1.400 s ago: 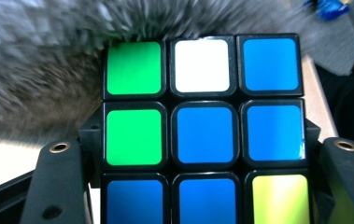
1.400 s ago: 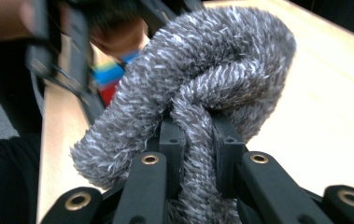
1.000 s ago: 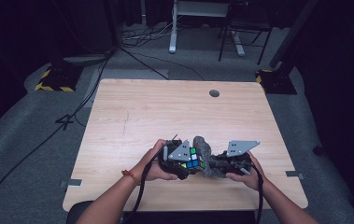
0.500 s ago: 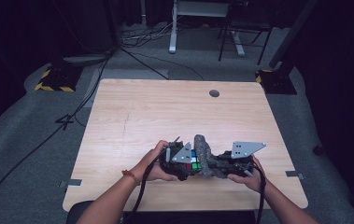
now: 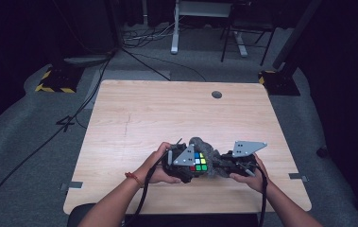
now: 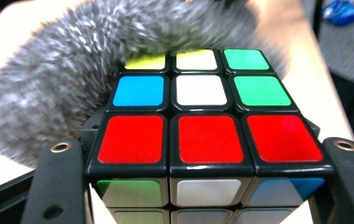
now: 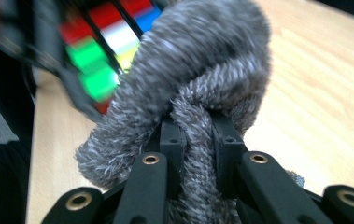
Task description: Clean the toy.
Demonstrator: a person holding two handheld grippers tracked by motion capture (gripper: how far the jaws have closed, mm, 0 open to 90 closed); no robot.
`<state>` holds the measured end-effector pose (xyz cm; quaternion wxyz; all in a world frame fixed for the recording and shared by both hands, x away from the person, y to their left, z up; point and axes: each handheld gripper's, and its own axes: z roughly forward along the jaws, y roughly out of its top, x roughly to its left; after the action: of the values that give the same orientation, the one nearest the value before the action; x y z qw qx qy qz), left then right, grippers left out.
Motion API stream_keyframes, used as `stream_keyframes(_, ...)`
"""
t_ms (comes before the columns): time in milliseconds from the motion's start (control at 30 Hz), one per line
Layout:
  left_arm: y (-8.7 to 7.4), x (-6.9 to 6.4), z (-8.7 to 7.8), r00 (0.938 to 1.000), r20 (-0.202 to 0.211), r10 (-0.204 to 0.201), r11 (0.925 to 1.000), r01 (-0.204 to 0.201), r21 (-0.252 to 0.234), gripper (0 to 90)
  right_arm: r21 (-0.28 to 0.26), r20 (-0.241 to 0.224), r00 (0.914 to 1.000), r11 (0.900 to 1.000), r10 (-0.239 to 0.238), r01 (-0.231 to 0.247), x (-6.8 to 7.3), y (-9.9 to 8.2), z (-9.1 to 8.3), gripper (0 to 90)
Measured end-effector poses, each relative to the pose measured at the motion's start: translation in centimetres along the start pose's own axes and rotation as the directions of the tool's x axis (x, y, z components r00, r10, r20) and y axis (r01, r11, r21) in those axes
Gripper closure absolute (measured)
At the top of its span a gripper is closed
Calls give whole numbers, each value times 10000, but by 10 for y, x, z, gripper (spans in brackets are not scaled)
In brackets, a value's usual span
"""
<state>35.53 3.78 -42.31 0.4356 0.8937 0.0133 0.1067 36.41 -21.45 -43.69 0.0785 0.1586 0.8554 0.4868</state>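
Observation:
A colourful puzzle cube (image 5: pixel 198 161) (image 6: pixel 202 121) sits near the table's front edge between the jaws of my left gripper (image 5: pixel 190 165) (image 6: pixel 202 186), which is shut on its sides. Its top face shows a red row nearest the camera, with blue, white and green squares behind. A grey fluffy cloth (image 5: pixel 213 166) (image 6: pixel 62 79) (image 7: pixel 198 60) lies against the cube's far and right side. My right gripper (image 5: pixel 221 168) (image 7: pixel 198 135) is shut on a bunched fold of that cloth. The cube (image 7: pixel 104 42) appears blurred behind the cloth in the right gripper view.
The wooden table (image 5: pixel 167 113) has a round cable hole (image 5: pixel 217 94) near its far edge. Cables (image 5: pixel 134 52) and stand legs lie on the grey floor beyond, with a yellow-black striped base (image 5: pixel 54 80) at the far left.
The right gripper has shifted the cloth slightly against the cube. The left gripper and the cube have stayed in place.

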Motion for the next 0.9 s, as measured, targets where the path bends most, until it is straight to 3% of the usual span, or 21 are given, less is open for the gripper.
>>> stream_keyframes(133,1,0,2,10000,27,-48,10000,48,5,332,80,-445,9990,10000,-33,36,3,-3,7,787)
stream_keyframes(333,-6,5,5,9998,-186,-32,9982,43,595,329,-161,-915,9955,9996,-260,247,8,0,3,790)
stream_keyframes(567,-6,6,8,10000,-54,9,9972,-5,752,328,-404,-859,9950,9980,-512,479,11,3,1,790)
stream_keyframes(767,-2,4,4,9999,-119,28,9992,-23,389,332,-763,-438,9982,9964,-415,381,9,5,-1,787)
stream_keyframes(900,4,1,1,9999,147,89,10000,-88,-31,333,10,-302,9995,10000,-96,96,2,0,6,787)
